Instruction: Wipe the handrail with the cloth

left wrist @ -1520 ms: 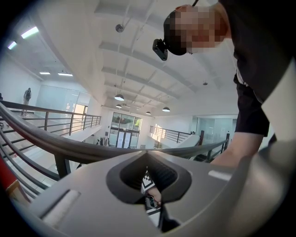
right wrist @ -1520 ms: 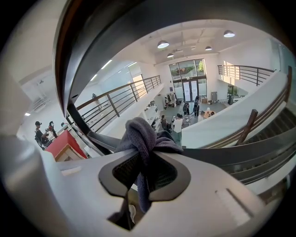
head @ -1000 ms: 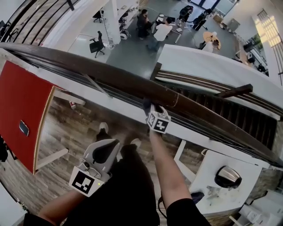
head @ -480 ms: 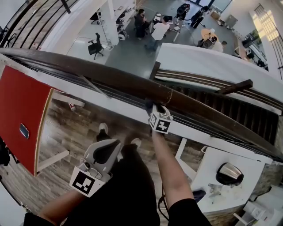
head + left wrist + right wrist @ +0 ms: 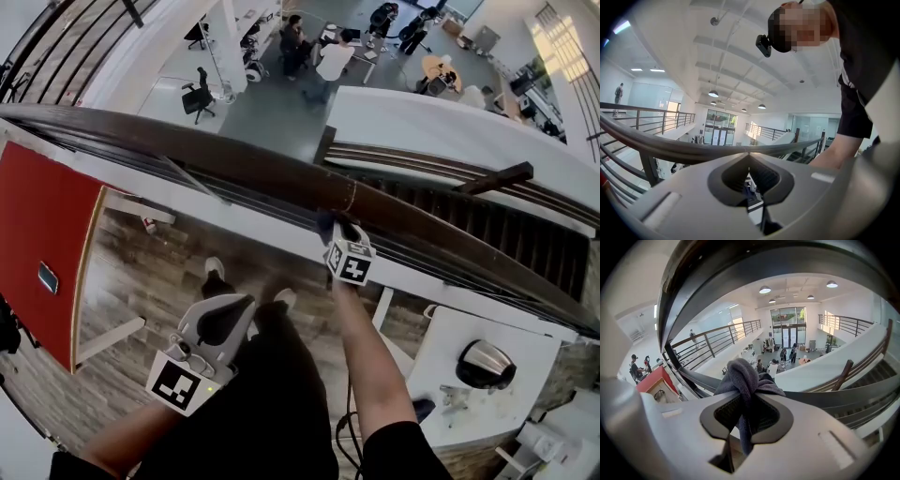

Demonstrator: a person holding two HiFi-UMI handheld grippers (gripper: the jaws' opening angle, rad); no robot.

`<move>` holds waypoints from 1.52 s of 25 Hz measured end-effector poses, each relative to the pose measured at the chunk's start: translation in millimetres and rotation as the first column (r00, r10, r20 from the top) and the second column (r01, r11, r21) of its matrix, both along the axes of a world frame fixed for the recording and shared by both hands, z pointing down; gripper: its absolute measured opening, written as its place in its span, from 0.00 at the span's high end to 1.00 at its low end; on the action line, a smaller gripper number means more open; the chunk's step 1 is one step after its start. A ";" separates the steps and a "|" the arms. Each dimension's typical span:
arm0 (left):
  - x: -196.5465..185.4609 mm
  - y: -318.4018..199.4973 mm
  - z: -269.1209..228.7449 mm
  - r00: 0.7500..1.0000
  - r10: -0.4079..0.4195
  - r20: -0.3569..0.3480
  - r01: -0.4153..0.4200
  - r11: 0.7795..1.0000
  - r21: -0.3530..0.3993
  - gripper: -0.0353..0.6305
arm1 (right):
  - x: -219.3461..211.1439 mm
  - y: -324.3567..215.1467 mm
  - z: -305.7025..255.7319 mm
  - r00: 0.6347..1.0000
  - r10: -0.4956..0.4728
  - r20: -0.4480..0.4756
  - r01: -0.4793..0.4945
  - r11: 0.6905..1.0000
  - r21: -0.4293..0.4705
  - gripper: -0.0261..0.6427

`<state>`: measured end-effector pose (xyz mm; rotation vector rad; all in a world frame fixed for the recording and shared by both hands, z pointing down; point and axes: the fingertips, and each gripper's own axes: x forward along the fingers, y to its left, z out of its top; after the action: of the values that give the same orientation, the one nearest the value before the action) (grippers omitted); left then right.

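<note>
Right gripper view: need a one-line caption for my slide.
Right gripper clamped on a bunched grey cloth at the handrail, with the open hall below.

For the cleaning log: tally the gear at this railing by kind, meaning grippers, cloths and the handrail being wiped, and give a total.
grippers: 2 (left gripper, right gripper)
cloth: 1
handrail: 1
total: 4

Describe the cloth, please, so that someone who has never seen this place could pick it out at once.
Find the dark handrail that runs slantwise across the whole head view. Near its middle the right hand-held gripper reaches up to it, shut on the cloth. It is the only soft thing there: a bunched, dark grey-blue wad.
</note>
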<state>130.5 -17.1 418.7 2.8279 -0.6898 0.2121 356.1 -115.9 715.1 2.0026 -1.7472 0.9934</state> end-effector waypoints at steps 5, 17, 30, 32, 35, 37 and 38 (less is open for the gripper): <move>1.6 2.2 -1.6 1.000 0.008 -0.012 -0.008 1.000 -0.006 0.95 | 11.8 9.3 0.3 0.999 0.038 0.012 -0.038 0.999 -0.002 0.88; -9.1 -1.7 3.2 1.000 -0.015 -0.018 0.014 0.999 -0.037 0.95 | 21.8 24.5 -7.4 0.997 0.074 0.027 -0.074 0.997 0.017 0.88; -88.5 -46.9 6.2 0.975 -0.224 -0.013 0.223 0.974 -0.044 0.95 | -195.2 -62.9 -6.4 0.944 -0.300 0.137 0.296 0.954 0.049 0.88; -107.9 -59.2 7.5 0.964 -0.267 -0.014 0.266 0.963 -0.049 0.95 | -226.1 -75.8 4.6 0.930 -0.334 0.155 0.334 0.942 0.028 0.88; -134.9 -74.2 7.4 0.945 -0.327 -0.021 0.325 0.944 -0.059 0.95 | -262.2 -85.6 24.9 0.908 -0.389 0.156 0.396 0.918 -0.019 0.88; -148.8 -82.5 9.5 0.936 -0.351 -0.023 0.349 0.935 -0.070 0.95 | -277.9 -90.8 39.3 0.899 -0.409 0.157 0.421 0.905 -0.054 0.88; -154.7 -86.9 11.3 0.933 -0.358 -0.024 0.355 0.932 -0.075 0.95 | -283.9 -94.6 46.0 0.897 -0.414 0.157 0.428 0.901 -0.069 0.88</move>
<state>-24.1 -104.0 430.0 2.5743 -1.1456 0.1173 72.2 -210.5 761.1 1.4276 -2.0396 1.0621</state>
